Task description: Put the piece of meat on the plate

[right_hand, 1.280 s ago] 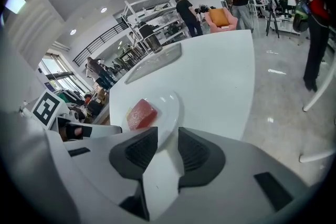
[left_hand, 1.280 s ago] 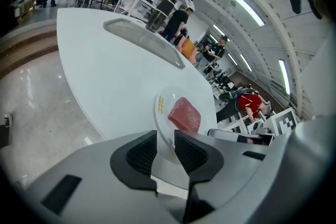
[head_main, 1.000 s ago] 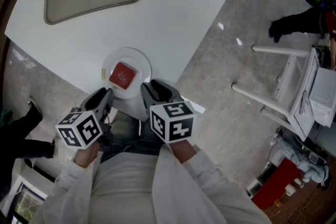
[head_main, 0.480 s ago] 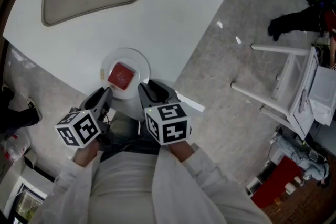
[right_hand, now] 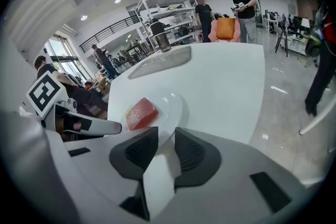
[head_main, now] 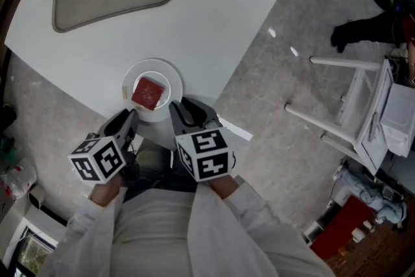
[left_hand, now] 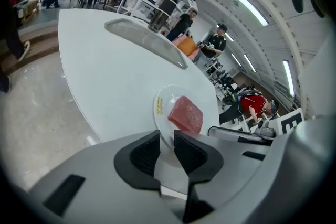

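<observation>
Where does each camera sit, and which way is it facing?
Head view: on the head, facing steeply down at the table, plate and meat; left gripper, right gripper, sleeves show.
Left gripper view: rides the left gripper, looking along its slightly parted, empty jaws at the plate.
Right gripper view: likewise on the right gripper.
Shared: the meat on the plate.

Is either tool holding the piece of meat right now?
No, the meat lies on the plate, and the left tool and right tool are both empty.

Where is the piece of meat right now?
In the head view, the meat lies on the white plate, at the near edge of the white table, left of centre.
</observation>
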A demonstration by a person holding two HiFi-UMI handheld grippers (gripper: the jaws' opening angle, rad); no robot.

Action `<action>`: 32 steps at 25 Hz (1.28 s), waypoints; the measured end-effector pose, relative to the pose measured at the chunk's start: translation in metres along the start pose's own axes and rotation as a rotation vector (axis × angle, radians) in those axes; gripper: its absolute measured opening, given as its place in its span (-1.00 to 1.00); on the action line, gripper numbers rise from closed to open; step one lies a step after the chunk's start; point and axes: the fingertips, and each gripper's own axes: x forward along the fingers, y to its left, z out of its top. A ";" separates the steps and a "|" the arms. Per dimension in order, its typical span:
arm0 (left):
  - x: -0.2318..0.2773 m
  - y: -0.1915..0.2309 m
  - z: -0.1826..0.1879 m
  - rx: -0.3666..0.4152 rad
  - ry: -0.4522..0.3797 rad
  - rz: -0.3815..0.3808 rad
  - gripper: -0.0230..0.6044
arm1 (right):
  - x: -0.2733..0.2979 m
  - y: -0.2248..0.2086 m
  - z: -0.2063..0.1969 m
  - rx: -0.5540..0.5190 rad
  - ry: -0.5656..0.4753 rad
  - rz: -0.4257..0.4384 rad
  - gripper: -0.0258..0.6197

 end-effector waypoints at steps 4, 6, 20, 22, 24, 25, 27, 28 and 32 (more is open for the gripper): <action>-0.006 -0.001 0.000 0.009 -0.014 0.007 -0.66 | -0.004 0.004 0.001 -0.001 -0.003 0.018 -0.59; -0.011 -0.002 0.002 0.019 -0.027 0.011 -0.66 | -0.006 0.007 0.003 -0.006 -0.013 0.024 -0.59; -0.036 -0.021 0.019 0.050 -0.164 0.030 -0.66 | -0.026 0.018 0.030 -0.083 -0.092 0.090 -0.61; -0.039 -0.024 0.021 0.053 -0.187 0.034 -0.66 | -0.029 0.019 0.034 -0.095 -0.103 0.099 -0.61; -0.042 -0.026 0.024 0.055 -0.213 0.041 -0.66 | -0.029 0.019 0.038 -0.111 -0.111 0.109 -0.61; -0.043 -0.027 0.025 0.055 -0.223 0.045 -0.66 | -0.029 0.020 0.040 -0.120 -0.115 0.115 -0.61; -0.046 -0.027 0.027 0.056 -0.238 0.050 -0.66 | -0.030 0.022 0.045 -0.137 -0.123 0.125 -0.61; -0.047 -0.028 0.028 0.058 -0.245 0.053 -0.66 | -0.030 0.023 0.047 -0.144 -0.127 0.129 -0.61; -0.049 -0.031 0.031 0.061 -0.257 0.047 -0.66 | -0.034 0.023 0.051 -0.144 -0.132 0.127 -0.61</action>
